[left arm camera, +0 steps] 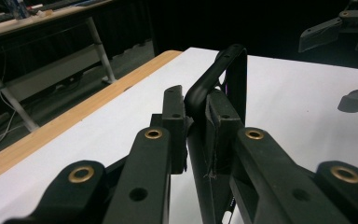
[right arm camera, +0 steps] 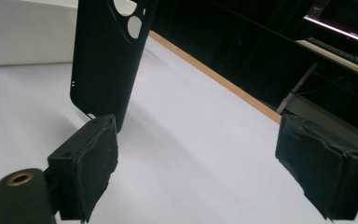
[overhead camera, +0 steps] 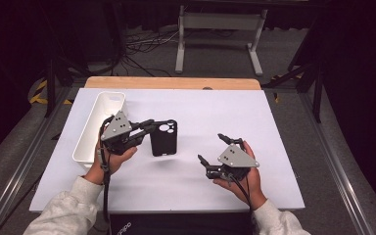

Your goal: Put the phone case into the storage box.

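Observation:
A black phone case (overhead camera: 164,138) stands on its long edge on the white table sheet (overhead camera: 210,107), camera cut-outs toward the far end. My left gripper (overhead camera: 149,126) is shut on the case's upper left rim. In the left gripper view both pads clamp that rim of the case (left arm camera: 223,70), with my left gripper (left arm camera: 198,107) reaching from below. My right gripper (overhead camera: 211,147) hovers open at the right front, a hand's width from the case, nothing between its pads. The right gripper view looks along my right gripper (right arm camera: 196,154) toward the case (right arm camera: 105,51).
A long white bin (overhead camera: 100,125) lies along the sheet's left side, just behind the left hand; its wall (right arm camera: 23,30) is behind the case. A wooden table edge (overhead camera: 171,82) runs along the far side. A metal stand (overhead camera: 220,22) and cables are on the floor beyond.

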Demonstrator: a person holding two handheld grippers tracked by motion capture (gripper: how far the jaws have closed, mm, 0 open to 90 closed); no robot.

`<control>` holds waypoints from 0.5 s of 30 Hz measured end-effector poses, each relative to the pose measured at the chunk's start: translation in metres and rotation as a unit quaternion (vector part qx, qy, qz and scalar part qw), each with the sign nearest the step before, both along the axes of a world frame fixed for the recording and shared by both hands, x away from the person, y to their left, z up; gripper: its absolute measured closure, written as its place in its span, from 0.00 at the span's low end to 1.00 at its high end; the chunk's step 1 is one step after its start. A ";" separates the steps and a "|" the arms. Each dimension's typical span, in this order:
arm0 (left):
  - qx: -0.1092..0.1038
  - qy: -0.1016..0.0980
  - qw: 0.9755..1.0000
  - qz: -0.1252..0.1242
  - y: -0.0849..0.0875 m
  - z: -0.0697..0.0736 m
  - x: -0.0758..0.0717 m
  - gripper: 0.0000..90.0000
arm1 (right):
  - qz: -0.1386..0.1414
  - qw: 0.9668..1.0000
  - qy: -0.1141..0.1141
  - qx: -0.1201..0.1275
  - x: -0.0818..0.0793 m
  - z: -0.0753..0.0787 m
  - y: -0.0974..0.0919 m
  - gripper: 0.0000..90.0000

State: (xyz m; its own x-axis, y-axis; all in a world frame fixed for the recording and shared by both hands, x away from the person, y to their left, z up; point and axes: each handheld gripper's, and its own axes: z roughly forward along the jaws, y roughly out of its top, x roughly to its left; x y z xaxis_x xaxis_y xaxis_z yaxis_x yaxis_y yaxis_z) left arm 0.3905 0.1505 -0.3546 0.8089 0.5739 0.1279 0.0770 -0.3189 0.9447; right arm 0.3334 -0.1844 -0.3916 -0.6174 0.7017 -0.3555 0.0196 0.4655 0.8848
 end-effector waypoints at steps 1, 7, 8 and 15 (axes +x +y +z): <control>-0.003 -0.002 1.000 0.001 0.000 0.000 0.000 0.90 | 0.000 1.000 0.000 -0.001 0.000 0.000 -0.001 0.15; -0.001 -0.006 1.000 0.003 0.002 0.001 0.001 0.90 | 0.003 1.000 0.000 0.001 -0.004 -0.004 -0.008 0.13; -0.001 -0.006 1.000 0.003 0.002 0.001 0.001 0.90 | 0.002 1.000 0.000 0.002 -0.005 -0.004 -0.009 0.13; -0.003 -0.008 1.000 0.002 0.006 0.004 0.000 0.90 | 0.000 1.000 0.006 0.005 -0.010 -0.011 -0.015 0.13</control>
State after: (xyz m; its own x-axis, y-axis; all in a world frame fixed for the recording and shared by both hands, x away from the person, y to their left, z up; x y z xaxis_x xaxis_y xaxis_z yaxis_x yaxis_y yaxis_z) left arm 0.3909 0.1567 -0.3506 0.8045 0.5776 0.1383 0.0622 -0.3136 0.9475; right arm 0.3237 -0.1998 -0.4022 -0.6205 0.7061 -0.3412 0.0298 0.4561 0.8894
